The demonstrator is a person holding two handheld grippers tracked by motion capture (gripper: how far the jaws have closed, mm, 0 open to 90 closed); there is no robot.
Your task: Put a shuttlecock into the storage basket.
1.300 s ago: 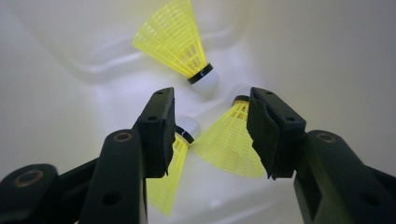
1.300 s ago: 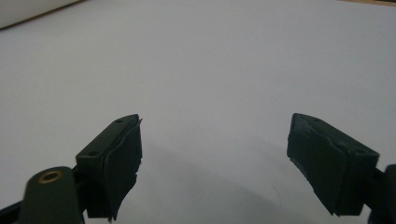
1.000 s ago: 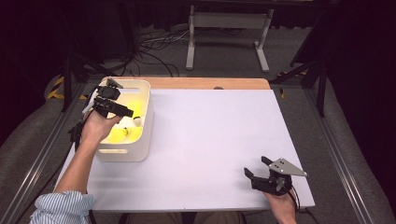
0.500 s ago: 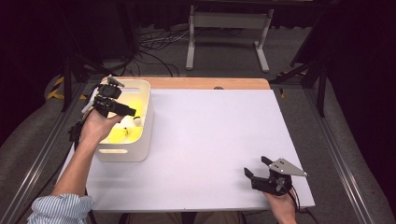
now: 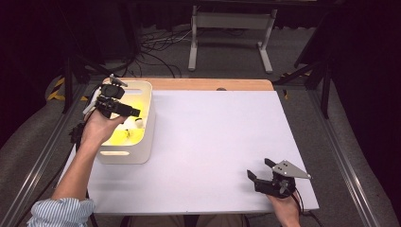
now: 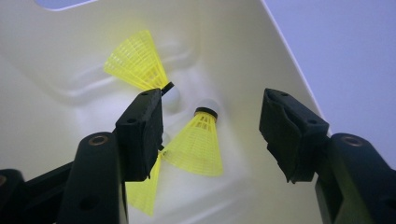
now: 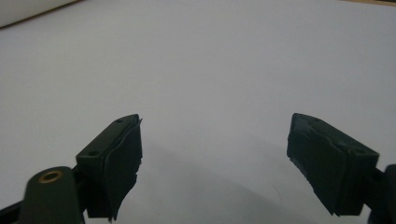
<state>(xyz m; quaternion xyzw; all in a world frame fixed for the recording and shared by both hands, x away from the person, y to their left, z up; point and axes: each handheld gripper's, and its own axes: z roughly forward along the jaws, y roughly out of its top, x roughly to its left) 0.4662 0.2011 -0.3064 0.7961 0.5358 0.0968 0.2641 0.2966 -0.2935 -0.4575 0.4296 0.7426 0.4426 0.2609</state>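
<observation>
Trouble looks likeliest inside the white bin, where the left gripper, jaws apart and empty, hangs over 3 yellow shuttlecocks lying tangled on its floor, so closing could snag 2 skirts; right gripper idles open, well away.

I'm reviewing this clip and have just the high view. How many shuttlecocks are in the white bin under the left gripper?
Observer: The left gripper view gives three yellow shuttlecocks: an upper one, a middle one and a lower one partly behind a jaw.
Operator: Is the left gripper holding any?
Observer: No. The left gripper has its jaws apart, with the middle shuttlecock lying in the bin beyond the gap, untouched.
Operator: And the right one?
Observer: The right gripper is open above the bare white table, nothing between its jaws.
</observation>
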